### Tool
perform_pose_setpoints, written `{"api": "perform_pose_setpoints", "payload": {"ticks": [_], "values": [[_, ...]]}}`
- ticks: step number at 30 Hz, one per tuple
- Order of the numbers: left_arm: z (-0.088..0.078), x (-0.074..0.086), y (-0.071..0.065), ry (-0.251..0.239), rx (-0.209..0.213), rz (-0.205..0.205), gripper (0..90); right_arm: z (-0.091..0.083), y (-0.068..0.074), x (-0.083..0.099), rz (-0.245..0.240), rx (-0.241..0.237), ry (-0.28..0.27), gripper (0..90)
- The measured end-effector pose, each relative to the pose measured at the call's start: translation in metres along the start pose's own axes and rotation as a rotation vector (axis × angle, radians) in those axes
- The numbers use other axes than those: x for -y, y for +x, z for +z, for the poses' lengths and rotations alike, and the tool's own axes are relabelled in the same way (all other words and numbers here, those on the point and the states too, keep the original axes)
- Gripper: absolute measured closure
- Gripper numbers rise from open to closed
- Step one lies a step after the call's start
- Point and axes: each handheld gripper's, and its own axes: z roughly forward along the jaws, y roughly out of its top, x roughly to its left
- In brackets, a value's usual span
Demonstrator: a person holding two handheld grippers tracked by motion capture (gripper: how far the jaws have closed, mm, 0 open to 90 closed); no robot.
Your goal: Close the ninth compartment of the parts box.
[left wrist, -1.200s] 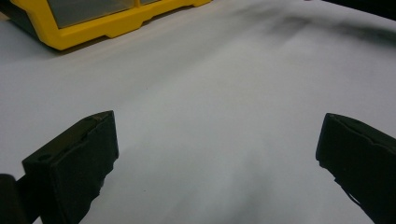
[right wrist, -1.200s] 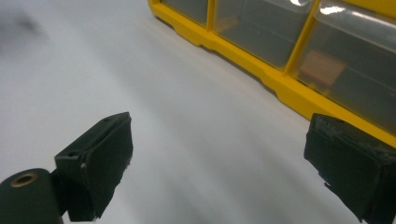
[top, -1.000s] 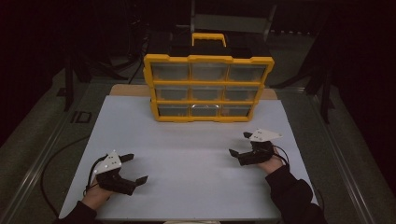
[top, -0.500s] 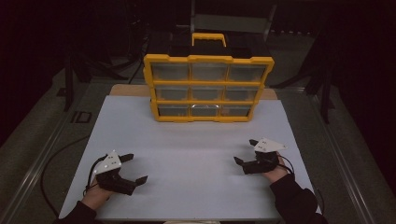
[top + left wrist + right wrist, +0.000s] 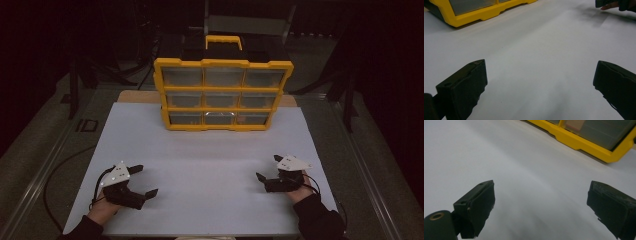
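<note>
The drawer cabinet (image 5: 223, 95) stands upright at the far edge of the white table (image 5: 210, 165), well ahead of both hand-held grippers; its long axis runs crosswise to the reach, with three rows of clear drawers facing the person; the left hand-held gripper (image 5: 140, 181) rests low near the table's near edge, jaws spread wide and holding nothing, with the cabinet ahead and to its right; the right hand-held gripper (image 5: 267, 167) rests likewise, jaws spread and empty, with the cabinet ahead and to its left; judged from the high view, the right one lies slightly nearer to the cabinet; in the left gripper view the cabinet's yellow base (image 5: 481, 15) shows at upper left; in the right gripper view it shows at upper right (image 5: 584, 142); both forearms lie low, the jaws angled inward towards the table's middle; either hand must travel forward to reach a drawer.
</note>
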Motion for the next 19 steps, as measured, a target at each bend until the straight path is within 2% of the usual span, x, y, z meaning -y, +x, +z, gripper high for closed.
{"api": "perform_pose_setpoints", "payload": {"ticks": [7,19], "values": [[0.0002,0.0004,0.0001,-0.001,0.004,0.001,0.0,-0.0028,-0.0010,0.0050,0.037,0.019,-0.003,7.9],[0.0007,0.0006,0.0004,-0.008,0.004,0.002,0.0,0.0014,0.0009,0.0042,0.019,0.028,-0.011,7.9]]}}
